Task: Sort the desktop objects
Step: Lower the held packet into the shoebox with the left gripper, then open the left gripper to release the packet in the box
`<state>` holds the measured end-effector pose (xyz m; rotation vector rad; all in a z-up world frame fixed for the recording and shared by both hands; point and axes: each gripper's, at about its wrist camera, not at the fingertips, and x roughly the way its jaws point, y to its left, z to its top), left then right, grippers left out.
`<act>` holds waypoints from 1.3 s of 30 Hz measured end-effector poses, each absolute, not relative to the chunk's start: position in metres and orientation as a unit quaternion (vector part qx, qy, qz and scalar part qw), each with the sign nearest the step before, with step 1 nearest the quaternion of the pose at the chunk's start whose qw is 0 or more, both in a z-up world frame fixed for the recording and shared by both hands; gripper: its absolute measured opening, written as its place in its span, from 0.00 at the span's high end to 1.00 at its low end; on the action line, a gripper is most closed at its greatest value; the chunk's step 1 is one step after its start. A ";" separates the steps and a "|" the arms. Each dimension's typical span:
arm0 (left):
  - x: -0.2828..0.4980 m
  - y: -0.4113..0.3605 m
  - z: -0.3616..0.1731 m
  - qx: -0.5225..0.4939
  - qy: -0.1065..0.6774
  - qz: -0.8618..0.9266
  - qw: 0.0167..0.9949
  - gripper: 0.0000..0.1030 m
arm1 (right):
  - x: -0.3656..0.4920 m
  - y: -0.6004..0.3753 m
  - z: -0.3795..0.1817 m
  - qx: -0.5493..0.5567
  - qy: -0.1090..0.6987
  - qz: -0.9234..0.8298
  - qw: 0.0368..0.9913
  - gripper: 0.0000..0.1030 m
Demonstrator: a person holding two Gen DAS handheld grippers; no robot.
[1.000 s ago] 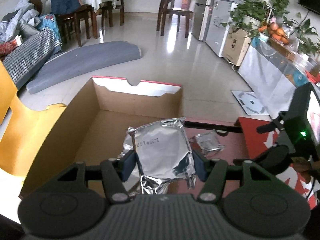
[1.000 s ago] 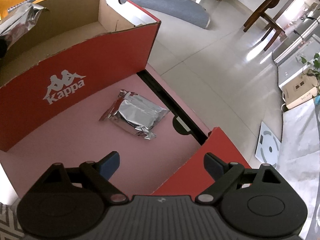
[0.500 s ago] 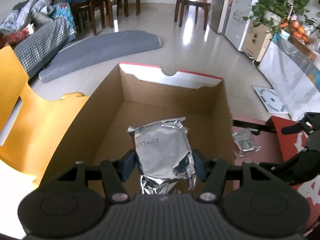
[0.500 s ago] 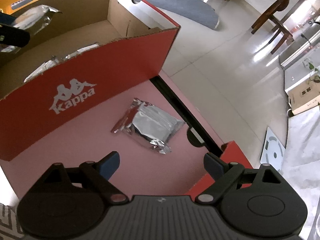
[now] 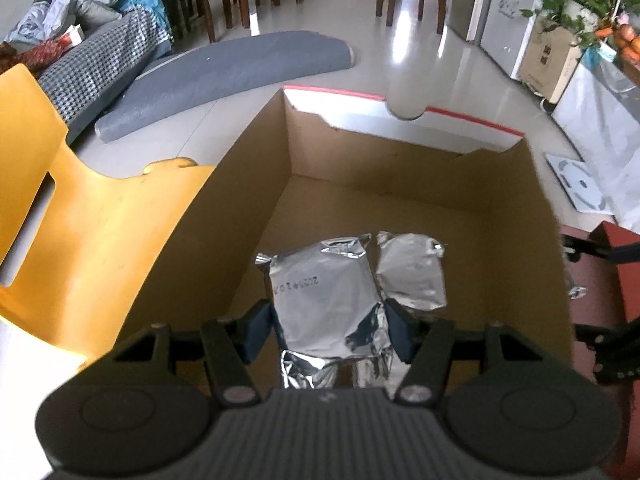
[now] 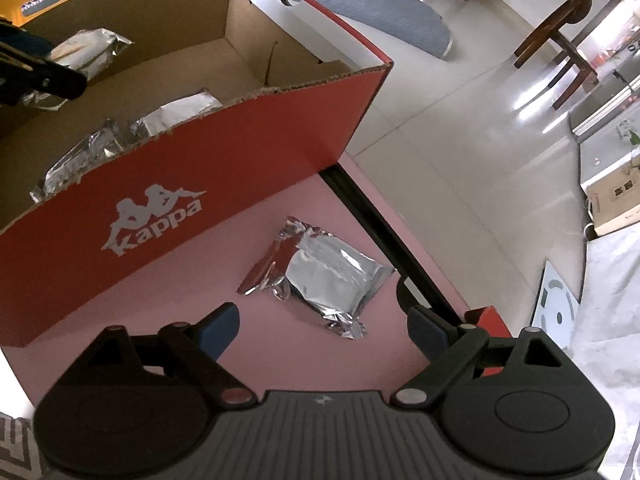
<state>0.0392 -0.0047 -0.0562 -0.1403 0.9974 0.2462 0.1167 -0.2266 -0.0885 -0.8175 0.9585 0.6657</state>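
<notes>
My left gripper (image 5: 326,330) is shut on a silver foil packet (image 5: 324,292) and holds it above the inside of the open cardboard box (image 5: 400,172). Another foil packet (image 5: 412,270) lies on the box floor just right of it. In the right wrist view the same box shows its red Kappa side (image 6: 224,168), with foil packets (image 6: 176,114) inside and the left gripper with its packet (image 6: 86,54) at the upper left. My right gripper (image 6: 322,330) stands open over the pink surface (image 6: 160,280). A loose foil packet (image 6: 324,280) lies just beyond its fingertips.
A yellow chair (image 5: 80,240) stands left of the box. A red lid edge (image 6: 484,316) sits at the right of the pink surface, with a black strip (image 6: 380,232) along the far edge. Beyond lie a tiled floor, a grey mat (image 5: 224,72) and wooden chairs.
My left gripper has carried its packet left and down, from the box's right wall to over the box floor. The right gripper has drawn closer to the loose packet.
</notes>
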 end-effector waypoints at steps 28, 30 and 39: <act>0.053 0.017 -0.085 -0.078 0.525 0.157 0.833 0.23 | 0.129 -0.222 -0.091 -0.354 0.452 0.298 0.762 0.12; 0.052 0.014 -0.082 -0.076 0.520 0.153 0.837 0.15 | 0.131 -0.224 -0.091 -0.347 0.455 0.294 0.766 0.12; 0.053 -0.011 -0.064 -0.045 0.497 0.109 0.859 0.00 | 0.137 -0.230 -0.088 -0.323 0.460 0.273 0.781 0.12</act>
